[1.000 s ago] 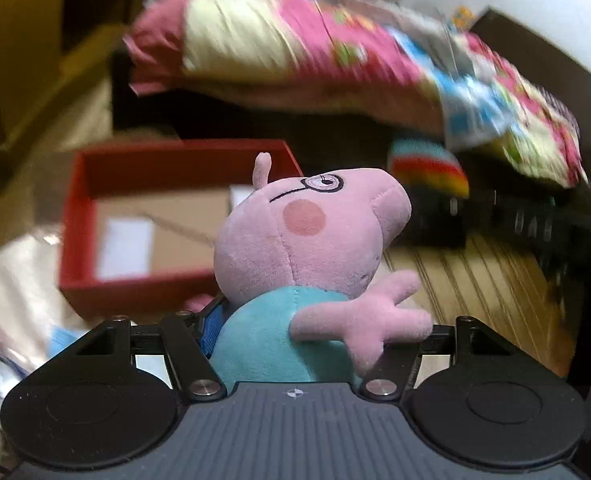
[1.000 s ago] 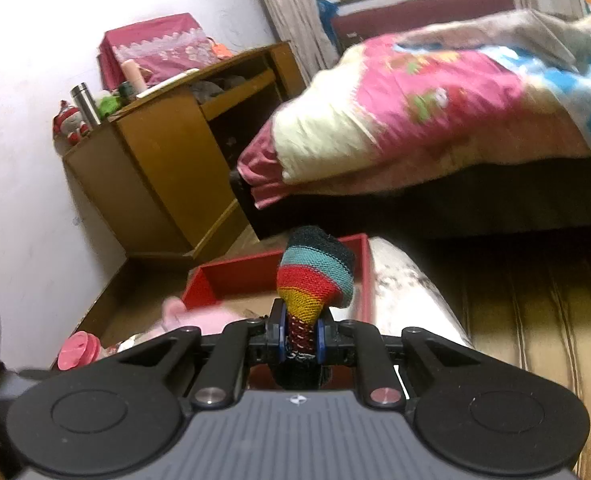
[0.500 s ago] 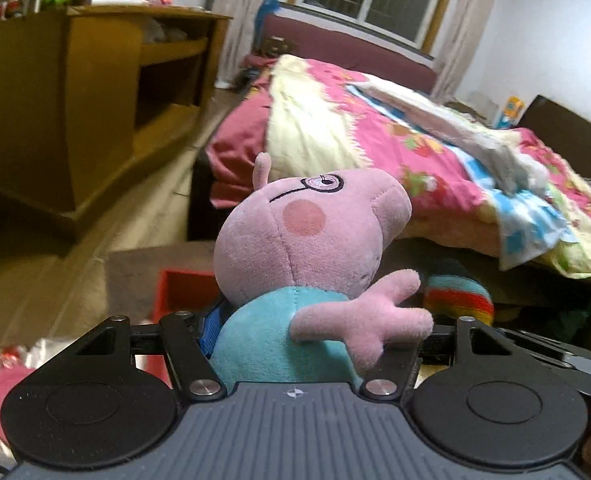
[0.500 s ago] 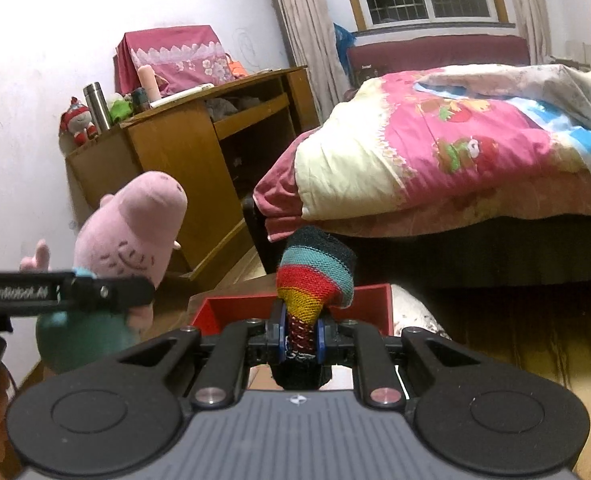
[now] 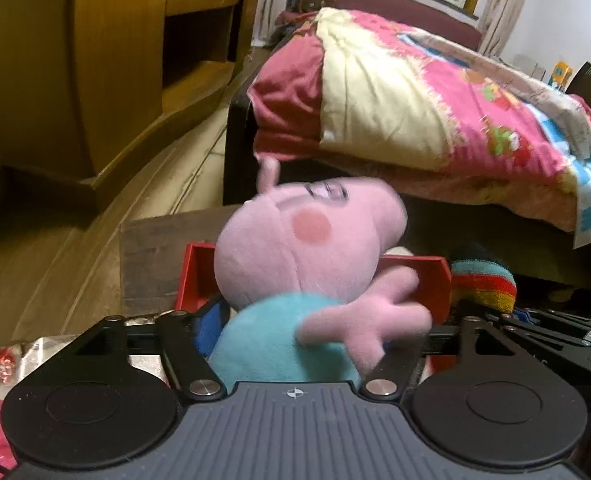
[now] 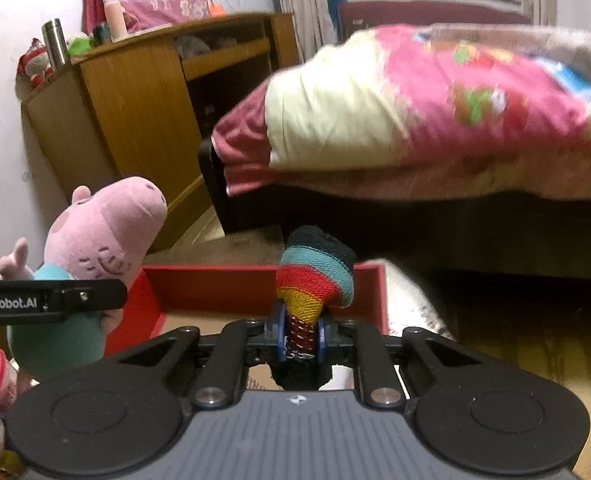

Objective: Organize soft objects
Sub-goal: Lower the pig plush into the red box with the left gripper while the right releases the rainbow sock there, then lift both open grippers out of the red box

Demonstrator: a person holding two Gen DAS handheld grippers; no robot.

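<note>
Two toys hang over the red box [image 6: 215, 288]: the left hand-held gripper [image 5: 295, 332], jaws opening, has the pig [image 5: 307, 248] between them; the right hand-held gripper [image 6: 301, 334] pinches the sock [image 6: 315, 276] tight.

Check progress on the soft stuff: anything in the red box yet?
Nothing visibly in the red box yet. In hand: left gripper opening around the pig plush; right gripper shut on the striped sock, both near the box. Left: drop both in.
</note>
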